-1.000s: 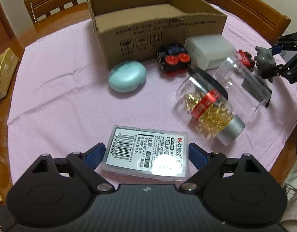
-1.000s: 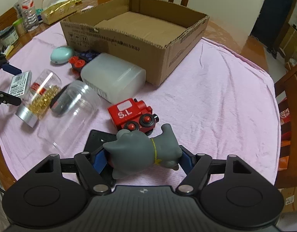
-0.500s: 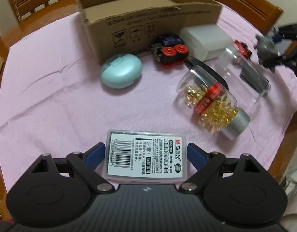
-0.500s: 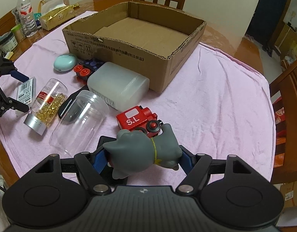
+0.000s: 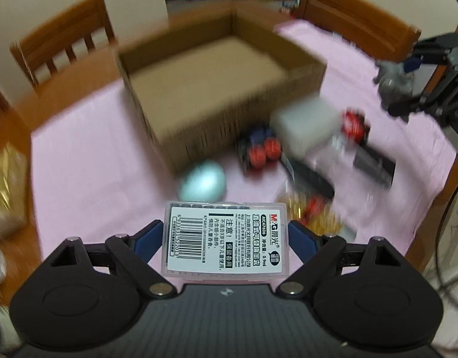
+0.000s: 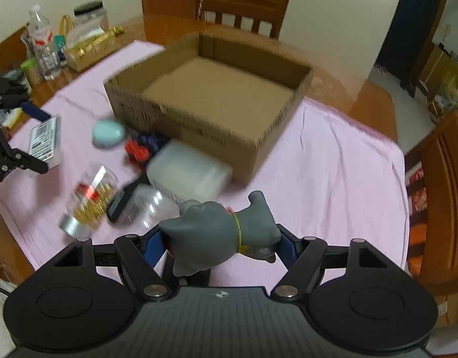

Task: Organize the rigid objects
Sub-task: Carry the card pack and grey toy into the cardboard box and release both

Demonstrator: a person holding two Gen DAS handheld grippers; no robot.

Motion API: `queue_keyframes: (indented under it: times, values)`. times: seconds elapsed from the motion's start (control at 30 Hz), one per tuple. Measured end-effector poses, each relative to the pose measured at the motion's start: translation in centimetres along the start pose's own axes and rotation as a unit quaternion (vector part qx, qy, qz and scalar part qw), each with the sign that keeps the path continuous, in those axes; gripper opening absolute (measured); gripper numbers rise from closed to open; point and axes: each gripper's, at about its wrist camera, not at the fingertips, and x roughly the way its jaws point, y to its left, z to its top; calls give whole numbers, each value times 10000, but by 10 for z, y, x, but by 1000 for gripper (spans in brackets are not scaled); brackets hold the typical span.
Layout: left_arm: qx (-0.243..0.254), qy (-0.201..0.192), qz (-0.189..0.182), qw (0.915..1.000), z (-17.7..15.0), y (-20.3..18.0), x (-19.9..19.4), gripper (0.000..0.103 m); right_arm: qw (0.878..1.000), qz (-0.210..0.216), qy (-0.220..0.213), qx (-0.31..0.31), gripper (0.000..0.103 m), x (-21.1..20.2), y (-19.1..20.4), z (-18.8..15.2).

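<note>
Jaws loaded; teal case [image 5: 202,185], white container [image 5: 307,127] beside box [image 5: 217,101].

The left gripper [image 5: 226,235] points steeply down, blue pads clamped on a clear labelled case [image 5: 226,238]; the right gripper [image 6: 220,238], likewise tilted down, grips a grey cat figurine [image 6: 220,232]

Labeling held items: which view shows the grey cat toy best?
Right wrist view: the grey cat toy sits sharp and large between the right tool. Left wrist view shows it small and blurred at far right.
</note>
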Motion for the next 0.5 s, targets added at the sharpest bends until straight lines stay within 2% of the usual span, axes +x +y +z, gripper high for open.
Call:
queue_keyframes:
  times: [0.2, 0.5]
  values:
    - [103, -487, 176, 9986, 55, 10, -15, 88, 9995, 32, -304, -50, 78, -10, 0, 44]
    - [-152, -710, 365, 9967, 129, 39, 28, 88, 9980, 50, -620, -54, 78, 2, -8, 96]
